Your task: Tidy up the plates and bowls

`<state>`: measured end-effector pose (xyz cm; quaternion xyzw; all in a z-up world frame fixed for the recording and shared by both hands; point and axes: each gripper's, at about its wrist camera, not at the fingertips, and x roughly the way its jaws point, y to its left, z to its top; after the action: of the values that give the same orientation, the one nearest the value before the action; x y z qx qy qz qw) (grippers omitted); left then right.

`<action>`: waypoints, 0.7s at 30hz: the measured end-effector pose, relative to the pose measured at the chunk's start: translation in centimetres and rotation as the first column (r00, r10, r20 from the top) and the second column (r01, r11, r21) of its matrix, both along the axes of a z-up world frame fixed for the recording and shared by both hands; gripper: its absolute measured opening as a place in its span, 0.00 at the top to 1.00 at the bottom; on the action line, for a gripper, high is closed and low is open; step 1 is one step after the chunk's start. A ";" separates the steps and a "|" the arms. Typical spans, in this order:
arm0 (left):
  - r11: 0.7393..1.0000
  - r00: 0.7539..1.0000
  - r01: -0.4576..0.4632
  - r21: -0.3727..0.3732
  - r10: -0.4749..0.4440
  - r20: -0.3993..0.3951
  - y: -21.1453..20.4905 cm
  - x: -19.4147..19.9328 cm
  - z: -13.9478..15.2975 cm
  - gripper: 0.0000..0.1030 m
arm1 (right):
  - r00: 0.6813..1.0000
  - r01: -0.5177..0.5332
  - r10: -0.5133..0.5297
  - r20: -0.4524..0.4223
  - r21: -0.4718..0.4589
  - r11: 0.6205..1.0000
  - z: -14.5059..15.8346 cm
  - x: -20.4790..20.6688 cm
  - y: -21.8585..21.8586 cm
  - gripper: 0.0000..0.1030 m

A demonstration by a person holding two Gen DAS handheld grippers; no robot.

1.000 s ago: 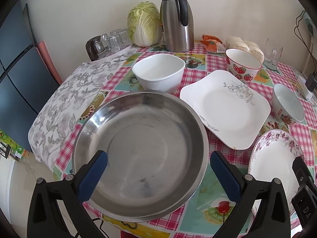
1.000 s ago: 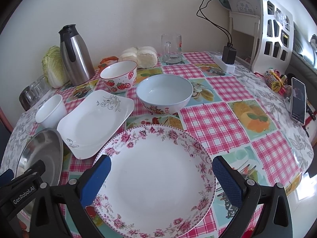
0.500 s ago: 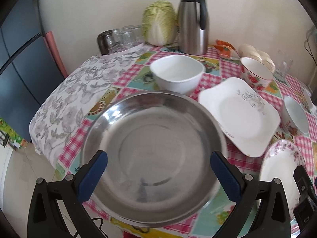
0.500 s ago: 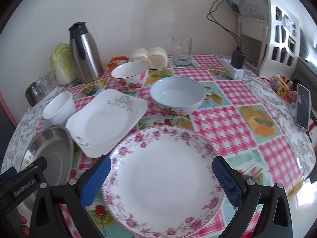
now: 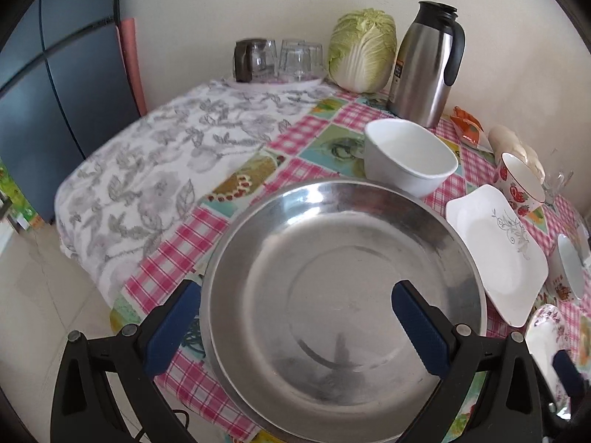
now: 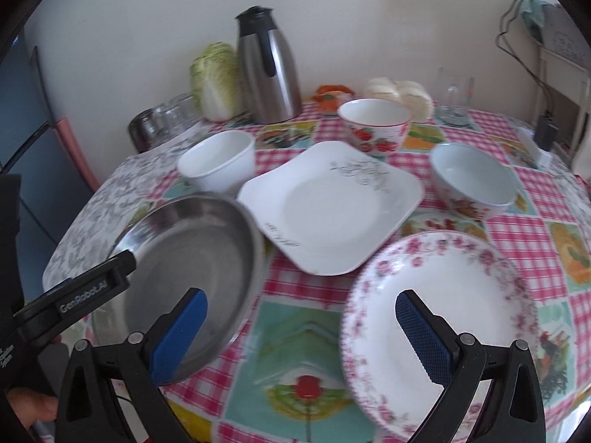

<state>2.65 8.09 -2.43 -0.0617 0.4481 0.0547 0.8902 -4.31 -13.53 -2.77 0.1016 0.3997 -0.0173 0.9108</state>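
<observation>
Both views swung left; steel pan (image 5: 343, 302), floral plate (image 6: 443, 295) empty.

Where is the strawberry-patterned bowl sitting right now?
In the right wrist view the strawberry bowl stands toward the table's back, just behind the square white plate, in front of the white buns.

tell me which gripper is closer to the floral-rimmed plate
Right. The right gripper is open over the table, one finger above the floral-rimmed plate. The left gripper is open over the steel pan, farther left.
</observation>
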 end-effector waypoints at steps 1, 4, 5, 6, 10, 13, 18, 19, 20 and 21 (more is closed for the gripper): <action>0.999 1.000 0.000 -0.038 -0.001 -0.023 0.6 0.2 -0.2 0.00 | 1.000 -0.017 0.017 -0.006 0.008 1.000 -0.2 0.2 0.5 0.00; 0.992 0.999 -0.019 -0.126 0.015 -0.029 2.0 0.4 -0.5 0.00 | 0.999 -0.038 0.039 -0.034 0.028 0.999 -0.9 0.8 1.5 0.00; 0.991 0.999 -0.030 -0.130 0.027 -0.027 2.4 0.4 -0.5 0.00 | 0.998 -0.036 0.038 -0.046 0.035 0.999 -1.2 1.0 1.7 0.00; 0.992 0.999 -0.044 -0.119 0.041 -0.030 2.6 0.4 -0.6 0.00 | 0.998 -0.033 0.036 -0.059 0.043 0.999 -1.5 1.2 1.9 0.00; 0.989 0.995 -0.091 -0.114 0.086 -0.046 4.2 0.6 -1.3 0.00 | 0.996 -0.025 0.032 -0.083 0.078 0.997 -2.3 1.9 2.0 0.04; 0.986 0.992 -0.113 -0.122 0.106 -0.068 5.2 0.9 -2.1 0.04 | 0.996 -0.022 0.031 -0.090 0.099 0.995 -2.6 2.3 1.9 0.16; 0.982 0.987 -0.133 -0.131 0.119 -0.105 5.9 1.3 -3.3 0.23 | 0.993 -0.036 0.049 -0.111 0.110 0.993 -3.2 3.1 2.5 0.28; 0.980 0.986 -0.138 -0.145 0.122 -0.114 6.1 1.4 -3.7 0.24 | 0.992 -0.037 0.050 -0.117 0.108 0.993 -3.4 3.3 2.7 0.29; 0.977 0.985 -0.143 -0.157 0.124 -0.123 6.3 1.5 -3.9 0.28 | 0.991 -0.037 0.050 -0.120 0.109 0.993 -3.5 3.3 2.7 0.32; 0.974 0.983 -0.148 -0.170 0.126 -0.134 6.5 1.6 -4.3 0.31 | 0.991 -0.038 0.052 -0.124 0.112 0.993 -3.6 3.5 2.8 0.35</action>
<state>4.22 14.54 -6.69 -0.1692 0.4994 0.0792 0.8460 -0.86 -10.77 -6.40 0.1410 0.4593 0.0188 0.8768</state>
